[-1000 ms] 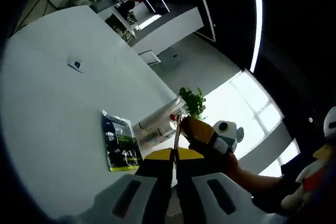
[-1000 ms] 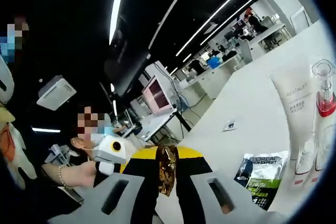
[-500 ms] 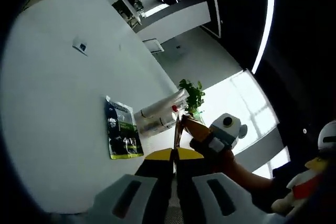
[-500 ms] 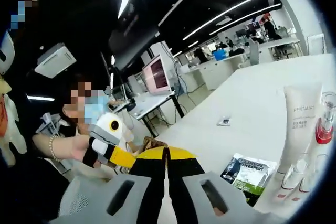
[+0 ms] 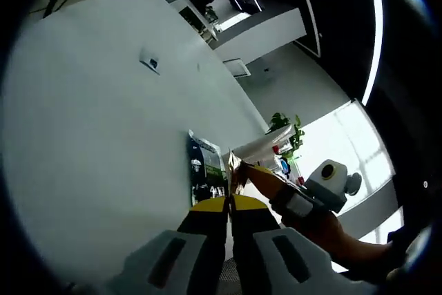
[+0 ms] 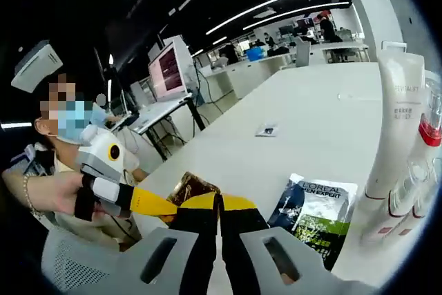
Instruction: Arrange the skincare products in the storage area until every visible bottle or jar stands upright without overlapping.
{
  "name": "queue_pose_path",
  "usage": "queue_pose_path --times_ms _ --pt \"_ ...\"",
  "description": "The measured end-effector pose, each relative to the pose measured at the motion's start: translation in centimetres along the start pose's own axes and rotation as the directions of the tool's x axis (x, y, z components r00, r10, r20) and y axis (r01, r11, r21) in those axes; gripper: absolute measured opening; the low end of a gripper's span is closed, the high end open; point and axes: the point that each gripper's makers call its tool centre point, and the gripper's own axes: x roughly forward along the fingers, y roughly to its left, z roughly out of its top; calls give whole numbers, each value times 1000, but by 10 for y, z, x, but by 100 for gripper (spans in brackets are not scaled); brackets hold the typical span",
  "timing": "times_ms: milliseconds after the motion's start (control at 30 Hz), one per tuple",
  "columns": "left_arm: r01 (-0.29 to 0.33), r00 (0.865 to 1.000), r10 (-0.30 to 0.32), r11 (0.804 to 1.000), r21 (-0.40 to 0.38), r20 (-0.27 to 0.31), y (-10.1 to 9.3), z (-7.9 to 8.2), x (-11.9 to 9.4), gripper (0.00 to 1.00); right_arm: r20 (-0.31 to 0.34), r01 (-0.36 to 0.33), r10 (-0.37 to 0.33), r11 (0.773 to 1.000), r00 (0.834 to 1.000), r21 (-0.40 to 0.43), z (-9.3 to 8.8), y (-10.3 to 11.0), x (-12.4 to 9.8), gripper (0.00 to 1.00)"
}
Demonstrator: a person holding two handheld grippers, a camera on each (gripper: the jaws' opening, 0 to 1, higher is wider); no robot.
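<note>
Here, both hand-held grippers are meeting over a small brown-and-gold foil packet point(image 6: 193, 188), each one's jaws pressed together on an edge of it. In the right gripper view, the right gripper point(image 6: 219, 206) is rising from the bottom centre, with the left gripper point(image 6: 153, 204) reaching in from the lower left, a person's hand point(image 6: 59, 191) behind it. In the left gripper view, the left gripper point(image 5: 229, 205) is sitting at the bottom centre, while the right gripper point(image 5: 259, 177) is coming in from the lower right.

On the white table point(image 6: 311, 112), a dark L'Oréal Men Expert sachet point(image 6: 312, 212) is lying flat at the lower right of the right gripper view, just beside a tall white Revitalift tube point(image 6: 395, 122) standing upright at the right edge. Clear bottles, one with a red collar point(image 6: 429, 129), are crowding next to the tube, partly cut off by the frame. A small card point(image 6: 266, 130) is lying alone near the table's centre, well apart from the products. Desks and monitors are filling the office behind.
</note>
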Motion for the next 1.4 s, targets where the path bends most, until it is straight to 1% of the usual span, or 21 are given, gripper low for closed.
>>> queue_pose_path --times_ms 33,100,133,167,300,400,433,533,667,700,767,800,900,1000,1100,1133,1233,1267,1300,1333,1400 --pt "-30 1000 30 1000 0 -9 10 -3 2 0 -31 3 -4 1000 999 -27 -9 -1 5 1" --pt "-47 999 47 999 -11 -15 17 -6 4 0 -67 22 -24 999 997 -38 -23 -8 9 1" --pt "-57 998 57 998 -9 -17 20 -7 5 0 -74 22 -25 999 997 -44 -25 -9 10 1" --pt "-77 997 77 997 -2 -25 26 -10 7 0 -102 30 -36 998 994 -58 -31 -12 14 1" --pt "-108 993 109 994 9 -36 40 -14 13 0 -138 40 -52 996 989 -84 -45 -17 28 1" --pt "-126 991 127 991 47 -38 44 -16 16 0 -156 48 -65 993 986 -109 -51 -23 33 1" --pt "-130 990 132 991 43 -40 45 -16 17 0 -164 50 -68 992 984 -113 -54 -26 37 1" --pt "-143 989 145 989 47 -39 53 -13 21 0 -178 52 -77 989 981 -141 -58 -27 40 1" --pt "-161 984 168 982 102 -54 64 -11 28 0 -197 58 -98 978 975 -199 -68 -33 46 1" --pt "-166 983 173 978 124 -55 67 -11 30 0 -196 58 -99 976 975 -208 -69 -34 47 1" --pt "-168 982 178 975 145 -57 70 -10 32 0 -198 49 -102 965 975 -256 -67 -33 46 1" --pt "-167 982 178 972 164 -56 71 -9 33 0 -197 50 -103 965 975 -258 -66 -34 49 1" --pt "-175 980 193 955 239 -55 77 -6 34 0 -198 47 -103 962 975 -269 -64 -35 50 1" --pt "-184 975 210 943 276 -68 82 -4 37 0 -205 52 -112 960 972 -275 -67 -36 51 1" --pt "-186 972 222 929 321 -79 83 -4 37 0 -210 44 -112 951 971 -306 -69 -38 53 1" --pt "-185 971 225 919 348 -78 82 -5 35 0 -210 43 -111 952 971 -303 -69 -38 53 1" --pt "-190 970 229 918 348 -77 83 -2 34 0 -206 48 -112 954 972 -295 -69 -40 54 1" --pt "-185 969 231 910 371 -84 82 -2 34 0 -203 48 -113 953 973 -300 -69 -39 54 1" --pt "-183 968 237 893 412 -84 82 -2 33 1 -202 48 -113 952 973 -303 -69 -39 54 1" --pt "-183 965 248 868 461 -83 80 -2 31 1 -202 47 -112 951 973 -305 -69 -38 54 1" --pt "-189 957 273 841 507 -95 80 -2 30 2 -204 35 -102 950 974 -311 -70 -36 55 1"
